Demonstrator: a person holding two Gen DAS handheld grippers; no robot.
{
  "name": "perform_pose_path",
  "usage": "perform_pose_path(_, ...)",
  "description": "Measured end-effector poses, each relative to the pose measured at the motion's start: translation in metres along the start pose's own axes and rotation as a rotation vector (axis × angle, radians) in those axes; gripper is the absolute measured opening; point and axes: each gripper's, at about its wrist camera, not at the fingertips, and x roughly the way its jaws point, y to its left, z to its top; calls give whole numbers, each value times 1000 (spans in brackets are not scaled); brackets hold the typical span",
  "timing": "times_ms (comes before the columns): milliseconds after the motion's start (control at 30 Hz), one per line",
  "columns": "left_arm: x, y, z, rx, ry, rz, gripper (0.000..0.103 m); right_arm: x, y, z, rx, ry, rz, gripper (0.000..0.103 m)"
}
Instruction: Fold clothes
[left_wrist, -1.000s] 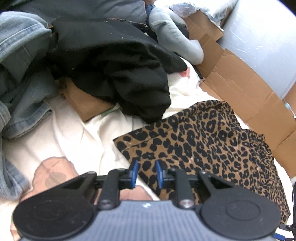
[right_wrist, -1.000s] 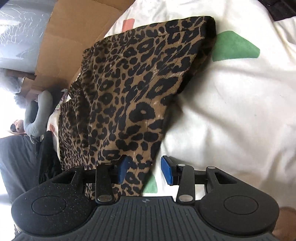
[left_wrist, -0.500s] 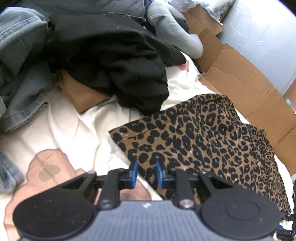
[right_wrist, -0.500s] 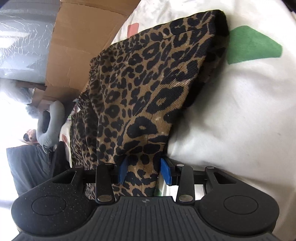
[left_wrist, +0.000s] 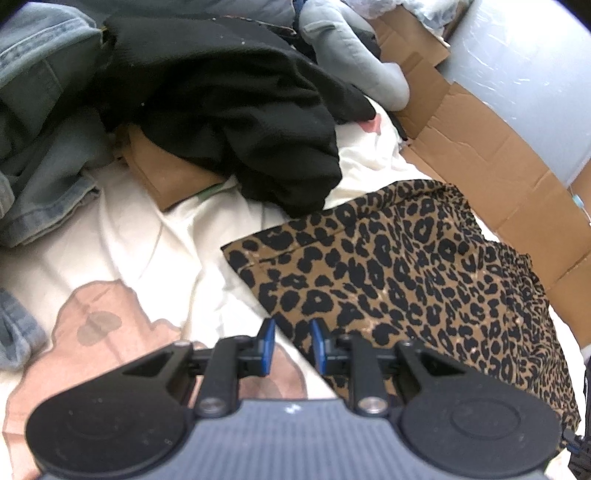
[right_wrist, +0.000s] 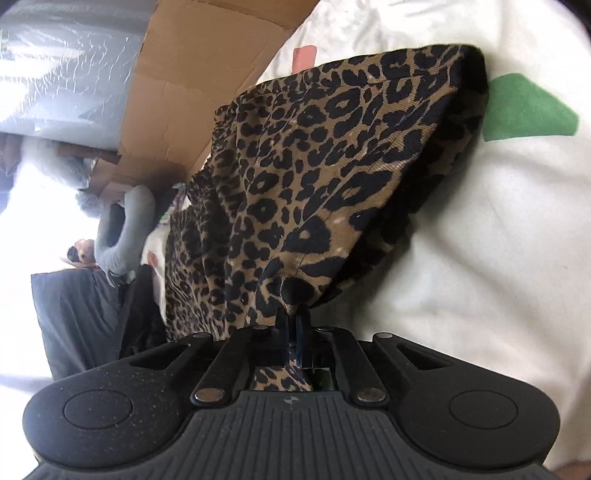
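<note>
The leopard-print garment (left_wrist: 413, 273) lies spread on the cream bedsheet (left_wrist: 155, 258), and all positions below are given relative to it.

The right gripper (right_wrist: 291, 317) is clenched on an edge of the garment; its jaws are pressed together with a bunch of the fabric (right_wrist: 295, 206) pinched between them, and the cloth puckers into gathers at the pinch. Part of the garment rises in a peak away from that grasp, casting shadow on the sheet beside it. A green patch (right_wrist: 524, 107) printed on the sheet sits just past the garment's far edge.

The left gripper (left_wrist: 291, 341) hovers at the garment's near edge with its jaws parted and nothing between them; one blue pad (left_wrist: 266, 341) is over the sheet, the other over the print.

Beyond the garment's far corner lies a heap of black clothing (left_wrist: 236, 110), touching or just overlapping it. Denim items (left_wrist: 40, 125) are piled well to the side of the heap. Flattened cardboard (left_wrist: 491, 170) runs along the garment's other side. A pink print (left_wrist: 99, 325) marks the sheet near the left gripper.
</note>
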Motion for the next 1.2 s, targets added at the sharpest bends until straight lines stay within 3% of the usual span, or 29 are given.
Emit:
perform_pose_path(267,1,-8,7,40,-2,-17,22,-4,-7,-6,31,28,-47,0)
perform_pose_path(400,5,-17,12,82,2,-31,24,-4,-10,-5,47,48,-81,10)
perform_pose_path(700,18,-51,25,185,13,-83,30,-23,29,5,-169,7,-85,12)
perform_pose_path(767,21,-61,26,221,17,-103,33,-27,40,9,-224,-8,-78,12)
perform_pose_path(867,29,-79,22,306,30,-158,49,-27,55,14,-315,-26,-78,12)
perform_pose_path(1067,53,-95,12,333,76,-160,53,3,69,11,-518,-11,-170,12)
perform_pose_path(1200,67,-96,9,356,98,-144,56,16,57,12,-555,8,-279,15)
